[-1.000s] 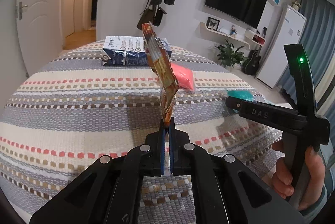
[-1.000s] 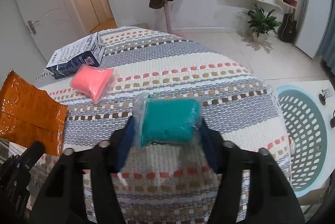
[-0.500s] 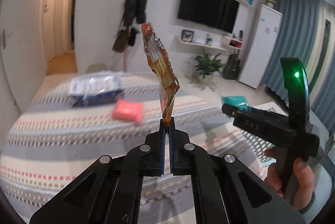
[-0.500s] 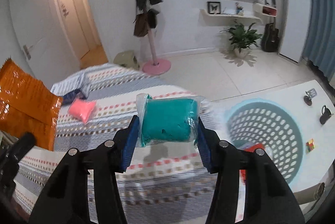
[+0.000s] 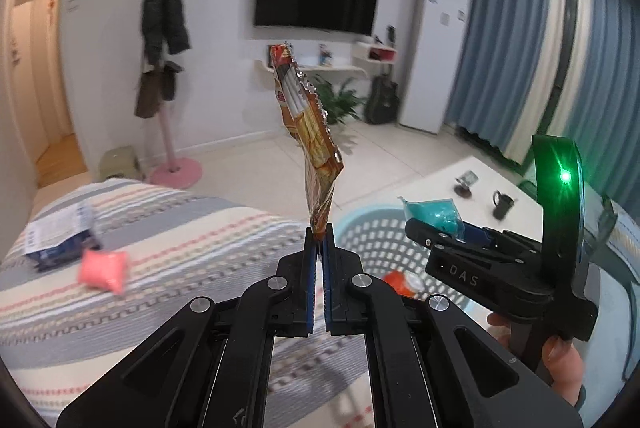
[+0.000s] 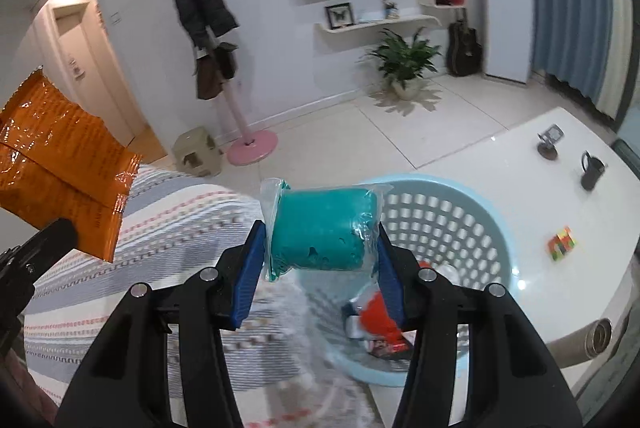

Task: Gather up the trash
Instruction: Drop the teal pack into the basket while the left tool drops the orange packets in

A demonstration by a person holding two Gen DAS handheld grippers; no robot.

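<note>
Your left hand-held gripper (image 5: 319, 234) pinches the light, crinkly orange wrapper (image 5: 308, 124) by its bottom edge; the right hand-held gripper (image 6: 320, 248) squeezes the soft teal packet (image 6: 320, 228) above the basket (image 6: 496, 228). Both are easy to drop in.

The only lettering that reads clearly is "DAS", in pale capitals on the black body of the right hand-held gripper (image 5: 430, 233) (seen from the left wrist view). Print on the orange snack wrapper (image 5: 306, 126) and the blue-and-white carton (image 5: 60, 238) is too blurred to read.
</note>
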